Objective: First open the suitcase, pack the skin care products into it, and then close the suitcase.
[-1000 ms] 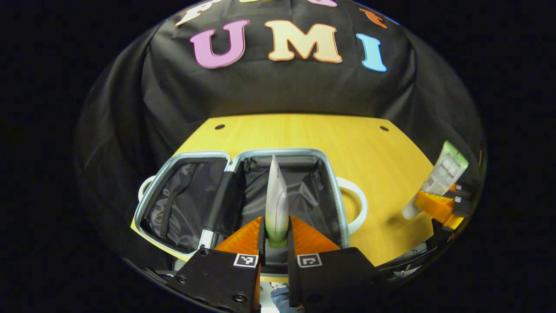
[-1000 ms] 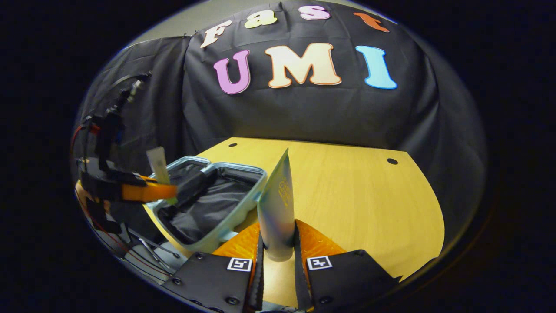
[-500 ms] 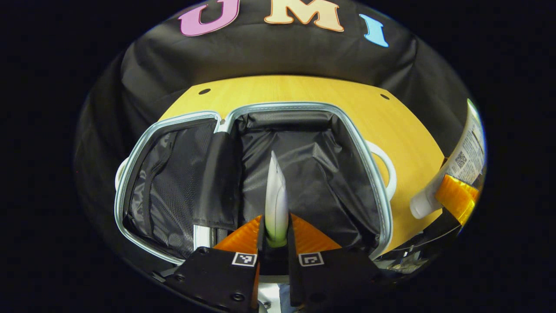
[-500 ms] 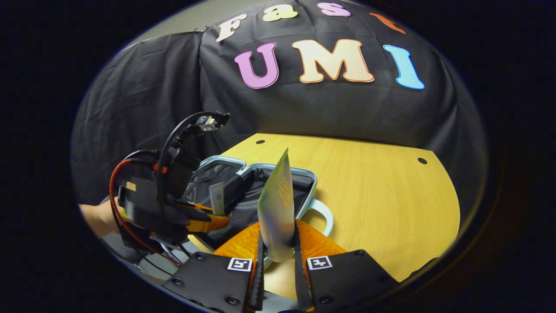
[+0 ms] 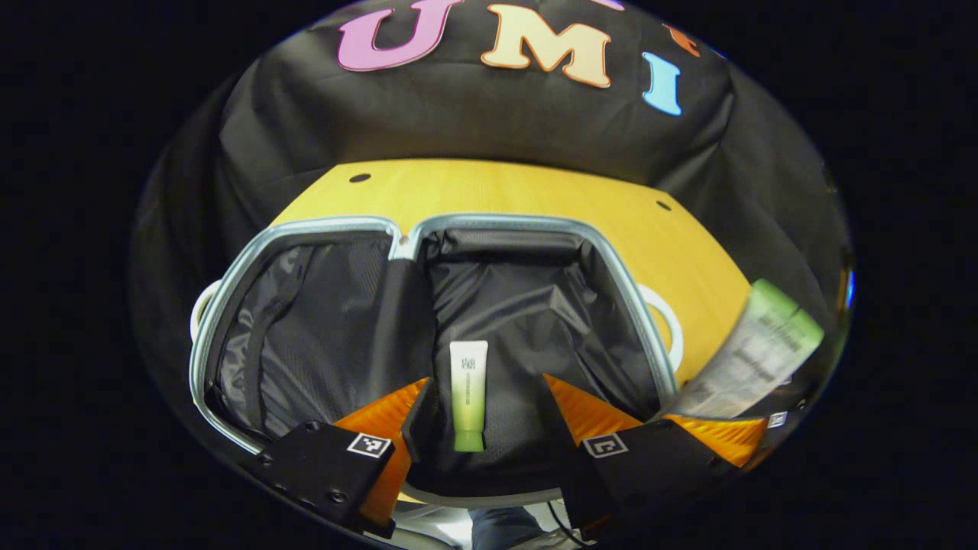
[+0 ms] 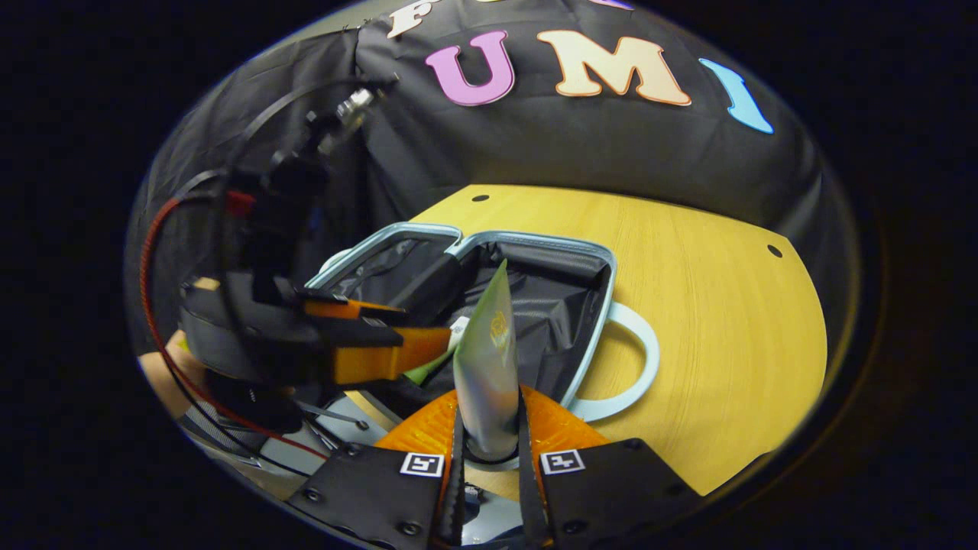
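Note:
The suitcase (image 5: pixel 634 290) lies open on the table, both black-lined halves up inside a pale blue rim. A small white-to-green tube (image 5: pixel 467 393) lies flat in its right half. My left gripper (image 5: pixel 489 412) hovers open just above that tube, touching nothing. In the right gripper view the left gripper (image 6: pixel 412 332) hangs over the suitcase (image 6: pixel 603 298), with the small tube (image 6: pixel 457 327) under its fingers. My right gripper (image 6: pixel 489 435) is shut on a larger pale tube (image 6: pixel 489 359), held upright at the case's near right edge. That larger tube (image 5: pixel 752 355) also appears beside the case in the left gripper view.
The yellow wooden table (image 6: pixel 710 305) stretches out to the right of and behind the case. A pale ring handle (image 6: pixel 638 367) sticks out of the case's right side. A person's hand (image 6: pixel 157 374) holds the left gripper, with red and black cables above it.
My left gripper opened and dropped the small tube, which now lies flat in the right half. The right gripper carried its tube closer to the case.

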